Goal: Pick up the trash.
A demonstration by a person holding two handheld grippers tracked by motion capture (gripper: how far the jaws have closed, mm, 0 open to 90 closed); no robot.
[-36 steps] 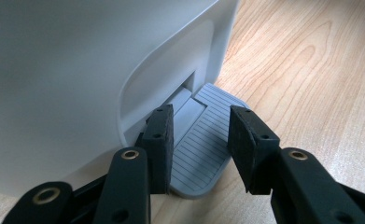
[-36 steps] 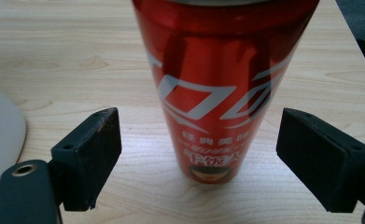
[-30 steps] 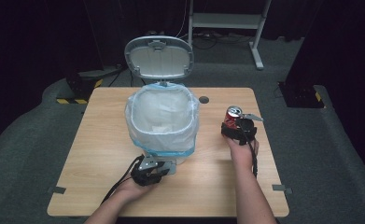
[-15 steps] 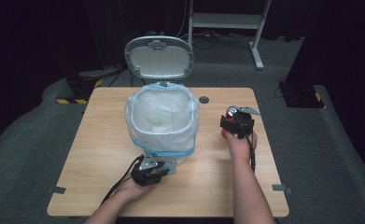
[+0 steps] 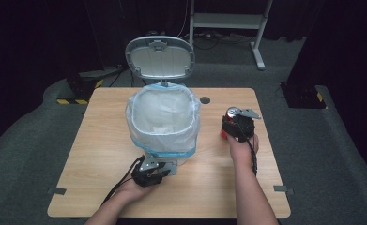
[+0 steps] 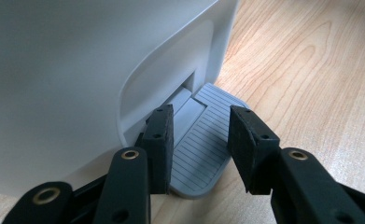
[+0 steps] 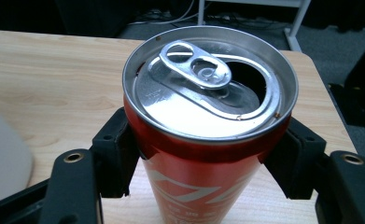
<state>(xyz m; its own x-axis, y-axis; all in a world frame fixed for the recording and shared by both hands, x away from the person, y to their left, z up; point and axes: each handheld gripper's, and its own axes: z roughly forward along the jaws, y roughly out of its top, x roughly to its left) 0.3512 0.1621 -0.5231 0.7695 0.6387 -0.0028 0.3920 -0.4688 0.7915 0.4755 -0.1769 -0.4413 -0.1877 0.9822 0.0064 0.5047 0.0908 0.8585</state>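
— Gripping a red can (image 7: pixel 203 140), the right gripper (image 7: pixel 203 154) has its fingers (image 7: pixel 117 149) clamped on the can's two sides, just under the rim.

— Any writing on it?

— White marks show low on the red wall, too cropped to read. The silver top is open, with the pull tab (image 7: pixel 194 63) lying flat beside the dark mouth.

— Which way does it stand?

— Upright, long axis vertical, top facing up. In the high view the can (image 5: pixel 231 114) sits at the right side of the tabletop (image 5: pixel 101 164), well apart from the bin (image 5: pixel 162 123).

— And the left gripper (image 6: pixel 199 140)?

— Its fingers (image 6: pixel 159 140) stand apart over the bin's grey ribbed pedal (image 6: pixel 201 154), clamping nothing. Whether they press it, I cannot tell.

— Farther back?

— A white bag (image 5: pixel 162 110) lines the bin, and the grey lid (image 5: pixel 160 57) stands raised behind it.
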